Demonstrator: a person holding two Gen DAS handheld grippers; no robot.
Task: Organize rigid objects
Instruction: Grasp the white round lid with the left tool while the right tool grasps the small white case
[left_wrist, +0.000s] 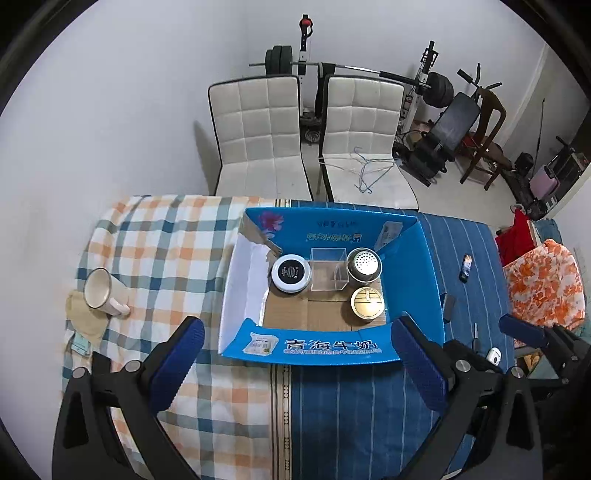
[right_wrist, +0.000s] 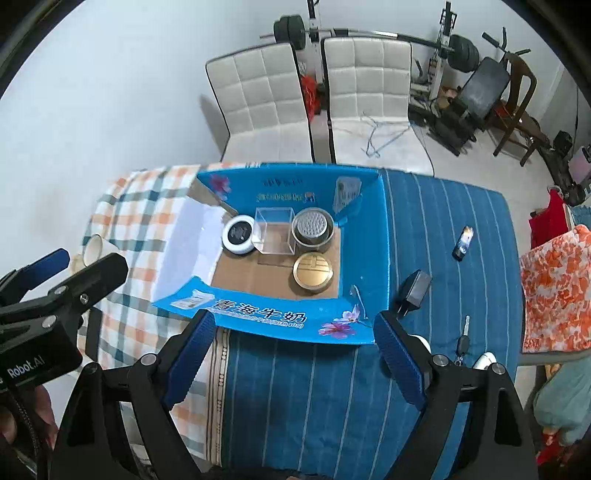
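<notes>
- My left gripper (left_wrist: 295, 363) and right gripper (right_wrist: 293, 354) are both hanging wide open, holding nothing.
- The blue box (left_wrist: 430, 273) is sitting just ahead of both, holding four things.
- A mug (left_wrist: 101, 293) is lying far left of my left gripper.

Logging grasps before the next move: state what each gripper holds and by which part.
Nothing is held. The left gripper and right gripper both hover with jaws open and empty, short of the blue cardboard box.

Blue carton (right_wrist: 369, 236) at table centre holds four containers; right gripper (right_wrist: 295, 354), jaws spread, hovers at its near edge.
</notes>
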